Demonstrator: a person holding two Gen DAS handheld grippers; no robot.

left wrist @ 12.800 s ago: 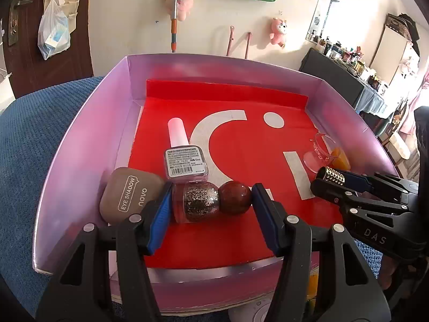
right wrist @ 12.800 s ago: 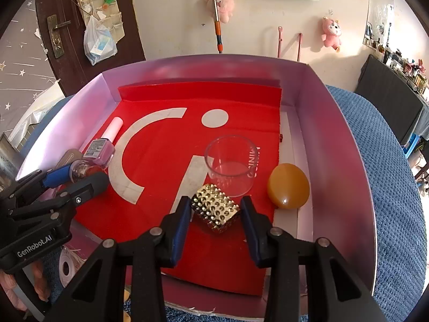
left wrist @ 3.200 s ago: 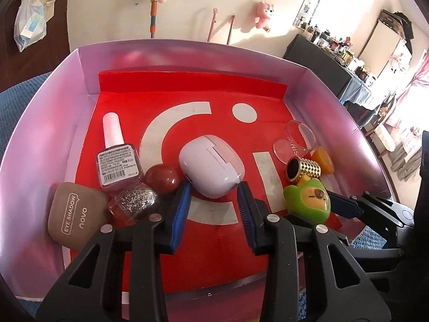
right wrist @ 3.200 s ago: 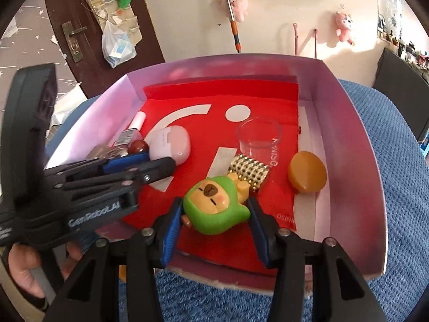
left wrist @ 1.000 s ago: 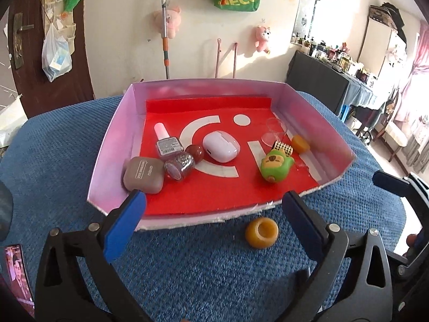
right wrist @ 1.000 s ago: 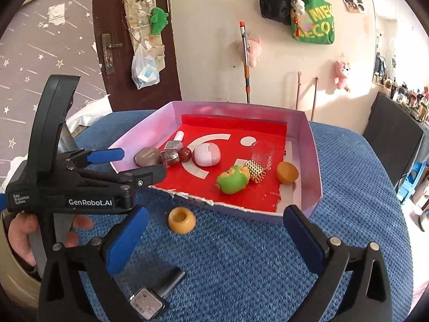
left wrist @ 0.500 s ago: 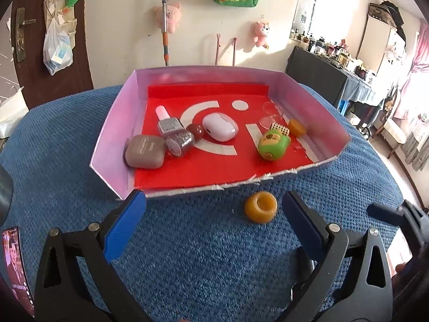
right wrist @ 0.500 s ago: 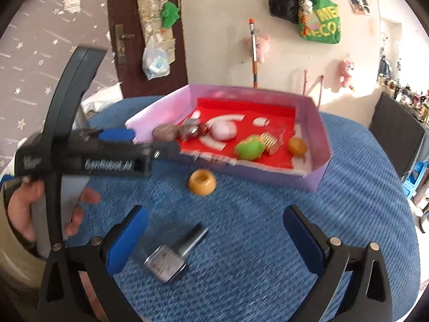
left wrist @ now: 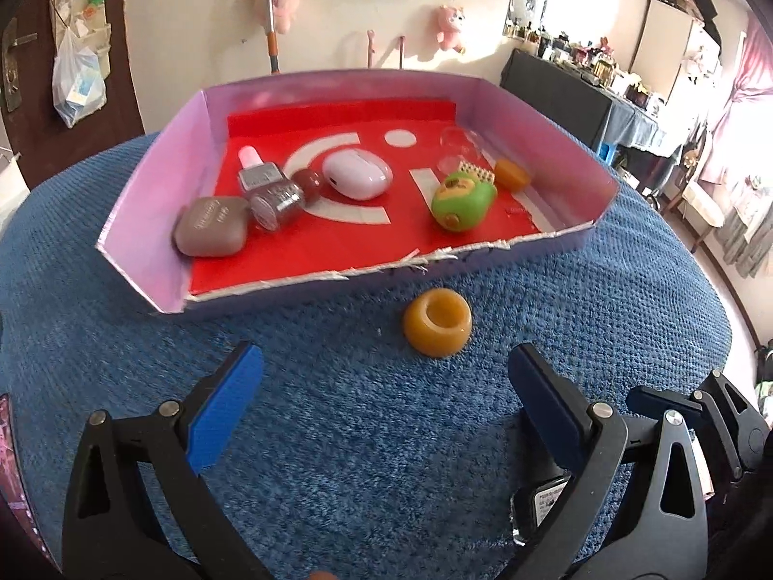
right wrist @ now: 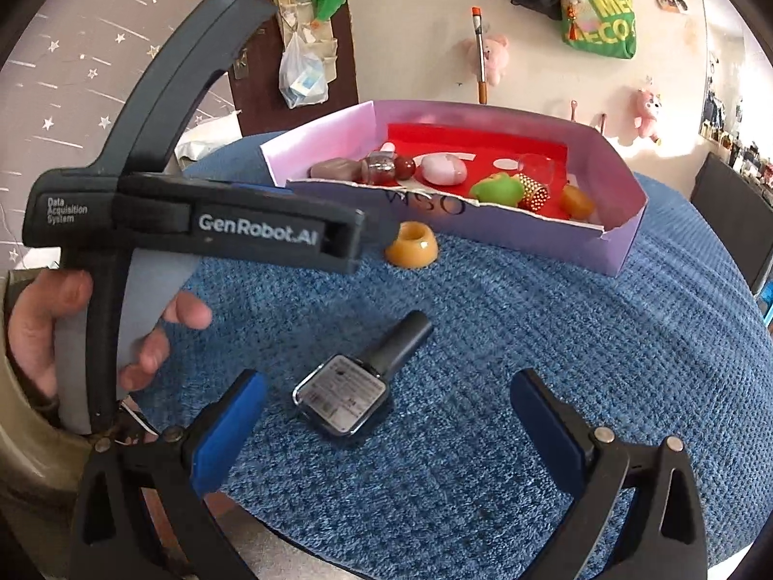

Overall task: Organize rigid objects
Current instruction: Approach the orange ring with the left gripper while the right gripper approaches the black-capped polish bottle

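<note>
A pink-walled box [left wrist: 159, 203] with a red floor holds several items: a brown eye-shadow case [left wrist: 211, 224], nail polish bottles [left wrist: 278, 195], a white earbud case [left wrist: 356, 175] and a green toy [left wrist: 461, 200]. An amber ring-shaped holder [left wrist: 437, 321] lies on the blue cloth in front of the box, just ahead of my open, empty left gripper [left wrist: 381, 411]. A dark nail polish bottle [right wrist: 360, 382] lies on the cloth between the wide-open fingers of my right gripper [right wrist: 384, 425], untouched. The holder [right wrist: 411, 244] and box [right wrist: 531, 237] also show in the right wrist view.
The round table carries a blue textured cloth [left wrist: 338, 459]. In the right wrist view the left gripper's body [right wrist: 203, 227] and the hand holding it fill the left side. A clear cup [left wrist: 459, 145] and an amber egg-shaped piece [left wrist: 513, 175] sit at the box's right.
Both grippers pulled back from the box and lowered toward the cloth. The right gripper came down around the dark nail polish bottle; the left moved closer to the amber holder.
</note>
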